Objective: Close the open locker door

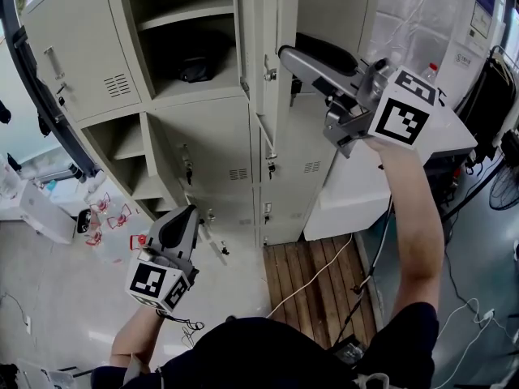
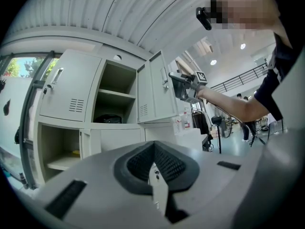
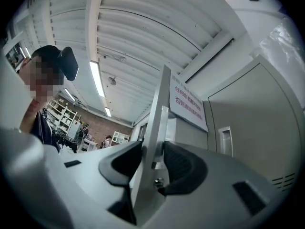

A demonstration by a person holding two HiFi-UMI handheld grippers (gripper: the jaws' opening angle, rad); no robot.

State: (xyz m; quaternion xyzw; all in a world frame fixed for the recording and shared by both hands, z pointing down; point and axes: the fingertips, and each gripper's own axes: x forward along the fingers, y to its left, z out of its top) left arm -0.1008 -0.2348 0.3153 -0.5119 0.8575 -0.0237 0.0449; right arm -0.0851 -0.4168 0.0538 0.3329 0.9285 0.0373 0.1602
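Note:
The open locker door (image 1: pixel 272 71) stands edge-on at the top middle of the grey locker bank, swung out from a compartment (image 1: pixel 190 23) that holds a dark bag (image 1: pixel 199 70). My right gripper (image 1: pixel 285 55) is raised to the door's free edge. In the right gripper view the thin door edge (image 3: pixel 155 123) runs between the jaws of the right gripper (image 3: pixel 153 163), with both dark pads against it. My left gripper (image 1: pixel 189 211) hangs low in front of the bottom lockers, shut and holding nothing. The left gripper view shows the door (image 2: pixel 155 87) and the right gripper (image 2: pixel 183 85) on it.
Two more compartments at the lower left (image 1: pixel 122 148) stand open. A wooden pallet (image 1: pixel 324 282) with a white cable lies on the floor to the right, beside a white counter (image 1: pixel 357 193). Red-and-white items (image 1: pixel 109 217) lie on the floor at left. A dark pole (image 1: pixel 40 87) leans at far left.

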